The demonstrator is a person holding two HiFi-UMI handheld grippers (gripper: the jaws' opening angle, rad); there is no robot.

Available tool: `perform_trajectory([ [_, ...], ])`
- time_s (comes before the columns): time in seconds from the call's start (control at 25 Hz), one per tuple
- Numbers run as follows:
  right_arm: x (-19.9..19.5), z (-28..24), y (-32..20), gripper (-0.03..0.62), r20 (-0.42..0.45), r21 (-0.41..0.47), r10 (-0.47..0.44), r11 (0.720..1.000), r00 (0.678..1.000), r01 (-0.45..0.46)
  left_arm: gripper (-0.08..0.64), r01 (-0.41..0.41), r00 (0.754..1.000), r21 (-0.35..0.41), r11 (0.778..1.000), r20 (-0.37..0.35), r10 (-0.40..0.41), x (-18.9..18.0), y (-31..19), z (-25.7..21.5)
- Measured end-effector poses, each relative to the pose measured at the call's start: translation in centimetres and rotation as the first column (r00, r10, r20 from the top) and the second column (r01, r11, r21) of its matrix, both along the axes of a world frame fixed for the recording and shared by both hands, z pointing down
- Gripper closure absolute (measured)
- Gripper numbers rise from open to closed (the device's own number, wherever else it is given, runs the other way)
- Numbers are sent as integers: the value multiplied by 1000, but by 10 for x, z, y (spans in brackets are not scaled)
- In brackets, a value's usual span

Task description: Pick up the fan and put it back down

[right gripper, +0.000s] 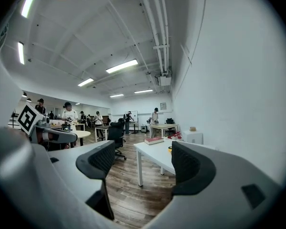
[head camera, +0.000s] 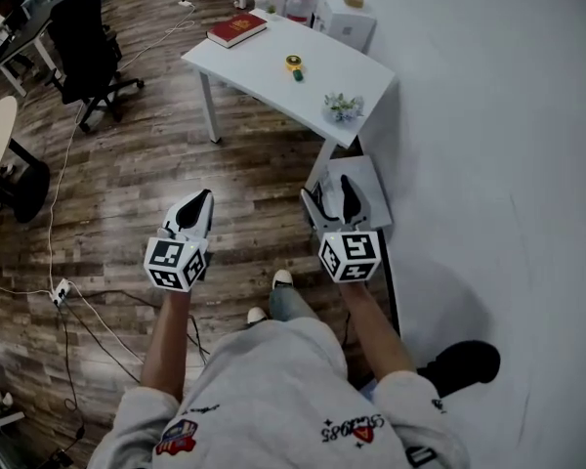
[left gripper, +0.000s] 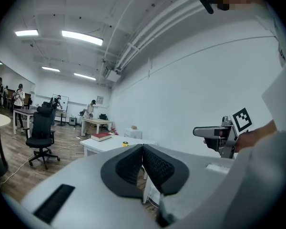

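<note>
Nearest the head camera, a grey sweatshirt (head camera: 273, 399) and two bare forearms reach forward, each hand carrying a claw above the wooden floor (head camera: 127, 193), well short of the table. On the person's left, the left claw (head camera: 201, 199) (left gripper: 142, 148) has its dark ribbed pads pressed together with nothing between them. On the person's right, the right claw (head camera: 332, 186) (right gripper: 143, 147) stands with its jaws wide apart and empty; only floor and the table's leg show through the gap. Both claws point roughly level toward the table. White shoe tips (head camera: 282, 278) show between the arms, and a power strip (head camera: 60, 291) with trailing cables lies on the floor to the left. Just beyond the right claw a low white box (head camera: 371, 189) sits against the white wall (head camera: 488, 115). Farther out is the white table (head camera: 264, 71), set at an angle with one corner against the wall. A small potted plant (head camera: 343, 106) stands near the table's near corner by the wall. The fan (head camera: 293, 64) (left gripper: 125, 144), a small yellow thing with a dark handle, lies about the middle of the tabletop, apart from both claws and from the plant. A red book (head camera: 237, 28) (right gripper: 154, 140) lies flat along the table's far left edge. Past the table's far corner a white cabinet (head camera: 347, 20) stands by the wall with a small tan thing on top. To the left a black office chair (head camera: 83, 37) stands on the floor, and in the two gripper views people stand at other tables deep in the room.
</note>
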State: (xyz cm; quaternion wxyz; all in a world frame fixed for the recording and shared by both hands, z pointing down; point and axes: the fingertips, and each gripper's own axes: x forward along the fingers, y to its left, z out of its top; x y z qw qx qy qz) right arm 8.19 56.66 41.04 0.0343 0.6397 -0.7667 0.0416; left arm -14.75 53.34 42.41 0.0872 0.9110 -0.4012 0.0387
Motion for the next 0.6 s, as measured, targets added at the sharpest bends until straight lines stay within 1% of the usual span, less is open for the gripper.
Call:
perform_trajectory([
  [0.12, 7, 1, -19, 238, 3, 3, 9, 1000, 1000, -9, 555, -5, 1000, -2, 1000, -3, 5, 6, -23, 3],
  [0.32, 25, 14, -71, 242, 18, -9, 17, 1000, 1000, -17, 555, -28, 1000, -25, 999, 13, 29, 30, -76, 18],
  [0.48, 42, 19, -128, 245, 32, -14, 22, 1000, 999, -22, 555, -51, 998, -19, 999, 46, 52, 50, -129, 18],
  [0.6, 55, 18, -180, 247, 37, -7, 16, 1000, 999, -15, 557, -43, 997, -9, 999, 56, 44, 63, -181, 13],
])
